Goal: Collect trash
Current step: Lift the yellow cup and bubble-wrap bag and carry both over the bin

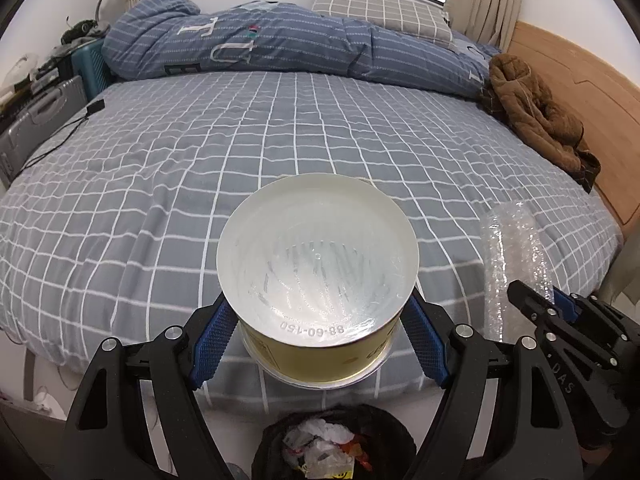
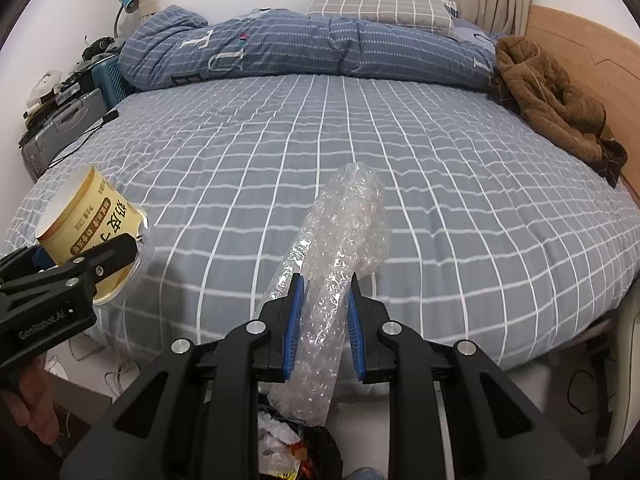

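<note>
On your left, the left gripper [image 1: 318, 316] has its blue pads spread wide and pressed against the sides of a yellow tin can [image 1: 316, 280], which you hold with its silvery bottom facing the camera and its clear plastic lid toward you. From the right wrist view, the same can [image 2: 88, 236] hangs tilted above the near left corner of the bed [image 2: 400, 160]. Directly below it, on the floor at the foot of the bed, stands a black-lined trash bin [image 1: 332, 440] with crumpled wrappers inside. To the right, your right gripper [image 2: 325, 308] is closed tight on a roll of bubble wrap [image 2: 340, 248]; the roll sticks up and forward past the fingertips over the checked sheet, and its lower end hangs just above the bin [image 2: 300, 452]. Far right, a brown jacket [image 2: 552, 100] lies against the wooden headboard [image 2: 580, 40].
</note>
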A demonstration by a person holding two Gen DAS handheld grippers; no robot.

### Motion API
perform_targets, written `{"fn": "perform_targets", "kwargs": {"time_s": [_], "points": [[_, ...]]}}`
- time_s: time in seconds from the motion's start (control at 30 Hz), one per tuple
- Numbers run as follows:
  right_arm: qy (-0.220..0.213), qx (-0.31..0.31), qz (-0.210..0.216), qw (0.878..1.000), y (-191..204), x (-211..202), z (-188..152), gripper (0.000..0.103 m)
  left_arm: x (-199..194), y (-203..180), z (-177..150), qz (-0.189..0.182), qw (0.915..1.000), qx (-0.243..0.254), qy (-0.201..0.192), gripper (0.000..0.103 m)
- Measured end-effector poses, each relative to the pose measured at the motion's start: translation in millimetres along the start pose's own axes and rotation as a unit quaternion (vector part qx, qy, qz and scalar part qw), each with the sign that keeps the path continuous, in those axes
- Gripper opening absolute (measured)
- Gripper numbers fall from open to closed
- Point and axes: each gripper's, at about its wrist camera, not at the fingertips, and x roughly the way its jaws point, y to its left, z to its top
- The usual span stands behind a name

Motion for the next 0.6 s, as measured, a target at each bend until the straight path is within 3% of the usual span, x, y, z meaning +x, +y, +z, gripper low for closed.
{"fn": "perform_targets", "kwargs": {"time_s": [0.23, 0.6], "points": [[0.008, 0.003, 0.006, 1.000, 3, -16, -26, 0.020, -18, -5, -26, 0.001, 1.0000, 0.000, 0.007, 0.076], [0.044, 0.002, 0.000, 0.999, -3, -23, -76, 0.020, -14, -9, -83, -0.005, 0.9983, -0.004, 0.057, 0.076]]}}
